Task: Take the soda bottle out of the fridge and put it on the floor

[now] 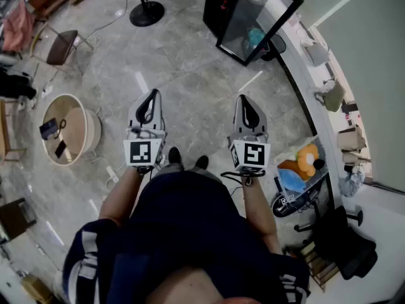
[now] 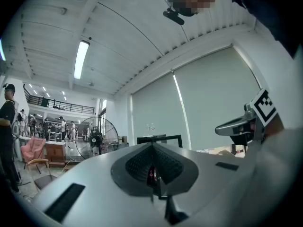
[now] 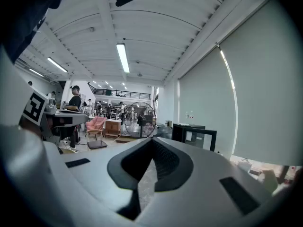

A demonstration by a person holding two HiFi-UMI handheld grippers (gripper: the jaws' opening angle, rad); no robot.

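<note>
Approaching seems the step: fridge (image 1: 253, 18) at one o'clock, well apart. Left tool (image 1: 152, 95) and right tool (image 1: 244, 99) closed, empty; next, walk closer.

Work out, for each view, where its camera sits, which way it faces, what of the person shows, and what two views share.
Head view: on the person's head, facing steeply down at the floor; torso, shoes, left gripper and right gripper show.
Left gripper view: rides that gripper, facing level toward the fan; its own jaws show.
Right gripper view: likewise level; its own jaws show.
Shared: both gripper views show the fan and fridge.
</note>
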